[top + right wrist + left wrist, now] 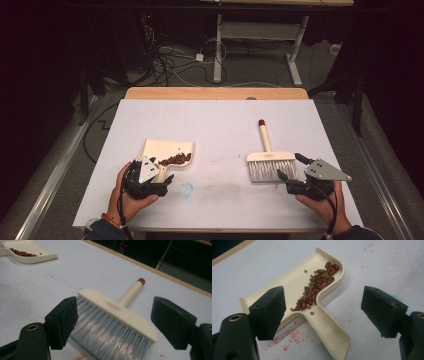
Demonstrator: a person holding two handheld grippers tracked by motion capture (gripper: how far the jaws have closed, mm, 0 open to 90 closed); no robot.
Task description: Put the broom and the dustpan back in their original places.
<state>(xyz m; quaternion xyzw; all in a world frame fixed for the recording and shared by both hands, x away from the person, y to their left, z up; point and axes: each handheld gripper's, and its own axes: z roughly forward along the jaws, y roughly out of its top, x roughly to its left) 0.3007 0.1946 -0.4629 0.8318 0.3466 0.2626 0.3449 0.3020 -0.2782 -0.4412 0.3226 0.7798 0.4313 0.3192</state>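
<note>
While both sets of jaws stand wide apart and grip nothing, looks like a pause between sweeping and tipping out. Left gripper (150, 181) poised low at the near end of the cream dustpan (167, 151), jaws either side of the pan's handle (329, 332) without touching it. Right gripper (292, 172) parked just beside the brush (270, 162), straddling the grey bristles (110, 338), again with no contact visible.

Further out: dustpan lying flat on the white table (215, 125), left of centre, with a heap of red beans (318, 285) and small green ones gathered along its right wall and into the far corner. Brush lying flat at right of centre, bristles toward the person, red-tipped handle (263, 135) pointing away.

Judged step: beans collected, tools set down or about to be taken up. Next move probably closing on the pan handle squarely and lifting level, since a tilt toward the open lip would spill the load.

Hard to read: a faint bluish smudge (186, 189) on the table between the hands, nature unclear; reddish specks (289, 338) near the pan, maybe bean dust. Lower parts of both grippers cut off by the frame in their own views; room beyond the table too dark to make out.
</note>
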